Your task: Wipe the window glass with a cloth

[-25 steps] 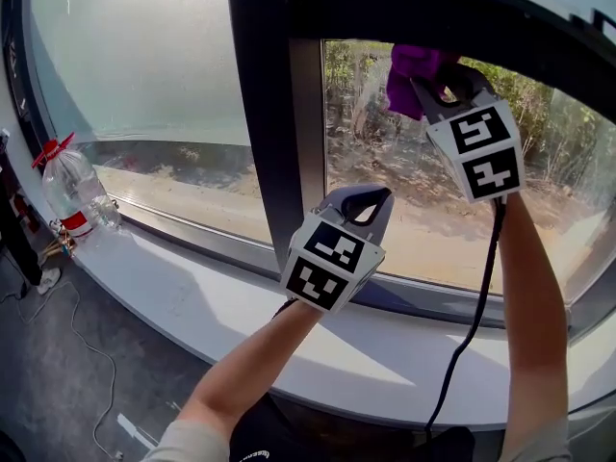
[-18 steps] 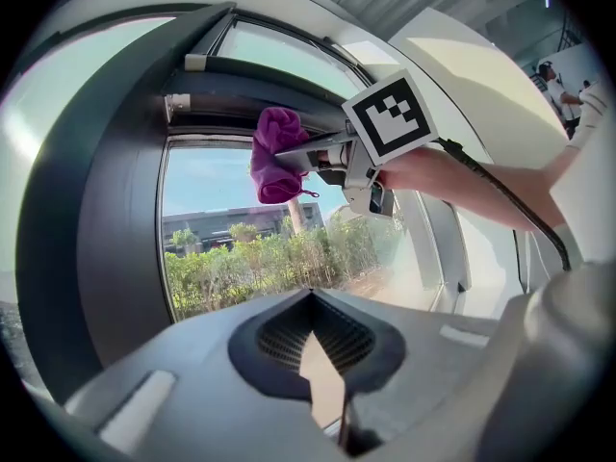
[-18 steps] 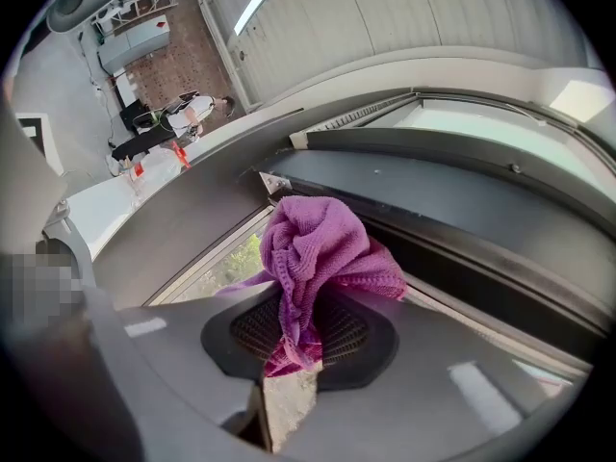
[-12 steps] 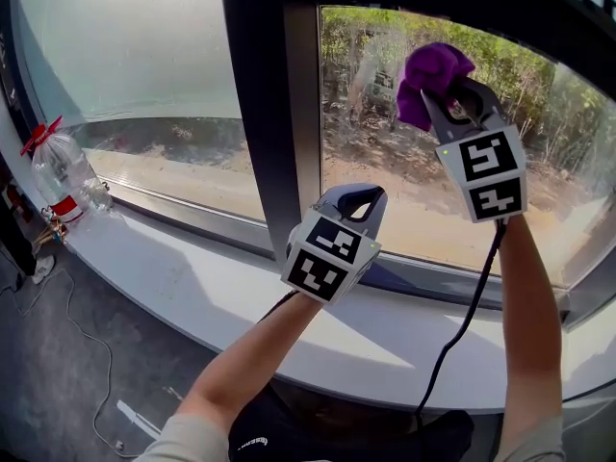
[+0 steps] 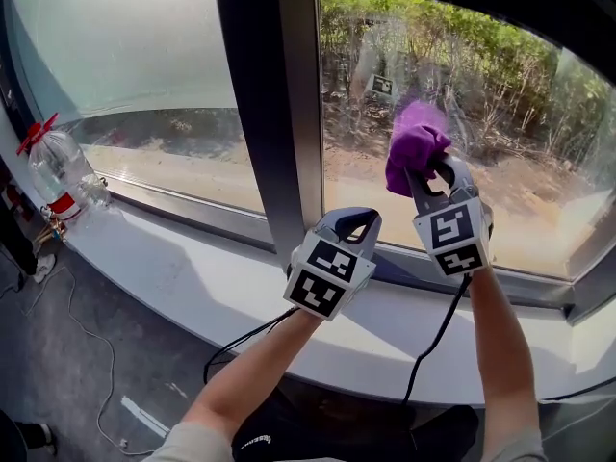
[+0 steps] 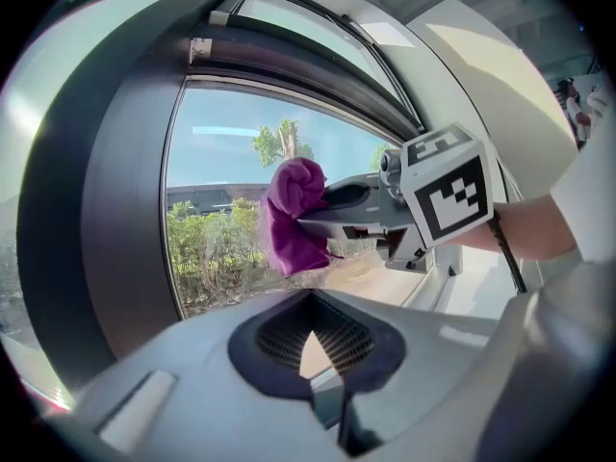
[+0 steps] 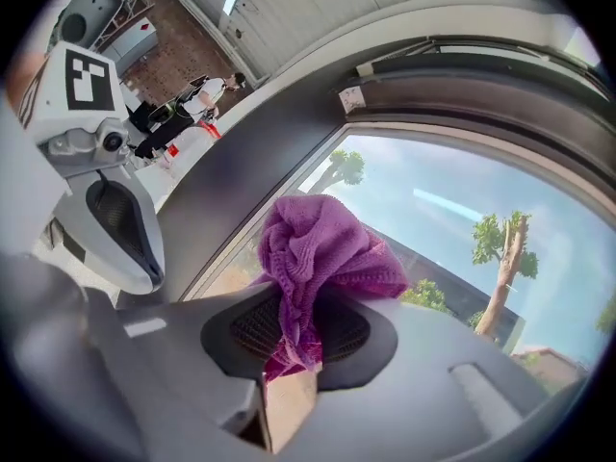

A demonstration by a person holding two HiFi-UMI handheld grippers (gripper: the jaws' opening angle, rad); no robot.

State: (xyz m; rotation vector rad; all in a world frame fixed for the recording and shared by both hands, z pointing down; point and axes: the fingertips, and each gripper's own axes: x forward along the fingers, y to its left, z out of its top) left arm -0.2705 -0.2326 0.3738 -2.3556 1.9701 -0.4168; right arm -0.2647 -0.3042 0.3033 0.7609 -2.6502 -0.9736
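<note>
A bunched purple cloth (image 5: 414,150) is pressed against the window glass (image 5: 500,142) of the right pane, low down near the sill. My right gripper (image 5: 430,173) is shut on the cloth (image 7: 318,258), whose folds bulge out above the jaws. The cloth (image 6: 294,215) and the right gripper (image 6: 423,200) also show in the left gripper view. My left gripper (image 5: 351,221) hangs to the left of it, in front of the dark frame post (image 5: 265,114), jaws shut with nothing between them (image 6: 313,354).
A white sill (image 5: 173,287) runs under the panes. A clear plastic bottle (image 5: 53,176) with a red top stands on it at far left. The left pane (image 5: 125,56) is frosted in its upper part. Cables lie on the grey floor (image 5: 58,354).
My right gripper has carried the cloth down the glass, from near the pane's top to just above the sill. The left gripper has stayed nearly still.
</note>
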